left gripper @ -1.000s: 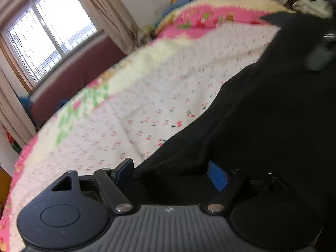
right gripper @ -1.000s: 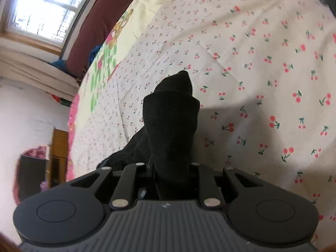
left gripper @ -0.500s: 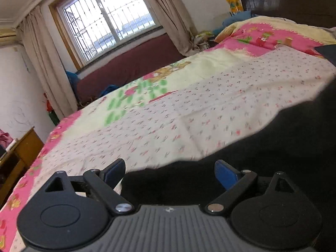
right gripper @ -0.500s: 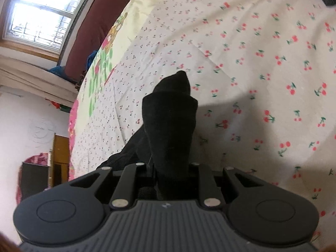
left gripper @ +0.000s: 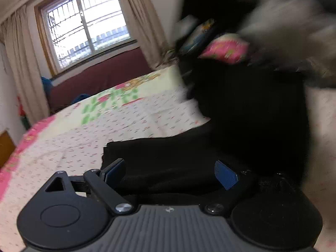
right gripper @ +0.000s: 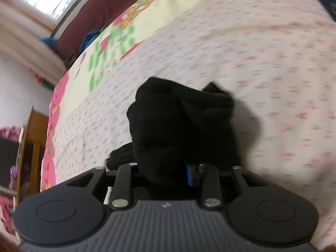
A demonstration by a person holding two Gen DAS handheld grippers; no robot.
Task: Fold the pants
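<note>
The black pants (left gripper: 241,130) lie on the cherry-print bedsheet (left gripper: 130,130) and rise at the right, where part of them is lifted. My left gripper (left gripper: 170,173) is open, its blue pads wide apart over the pants' edge, with fabric lying between them. In the right wrist view my right gripper (right gripper: 168,168) is shut on a bunched fold of the black pants (right gripper: 178,121) and holds it above the sheet (right gripper: 273,73). A blue pad (right gripper: 190,176) shows beside the cloth. The right side of the left wrist view is blurred.
A barred window (left gripper: 88,29) with curtains and a dark red bench (left gripper: 100,79) stand beyond the bed. A pink pillow (left gripper: 224,50) lies at the bed's far end. A wooden cabinet (right gripper: 31,138) stands at the left off the bed.
The right gripper has swung with the pants fold, which now bunches wider. The left gripper has tilted; the pants' edge now lies between its open pads and part rises at the right.
</note>
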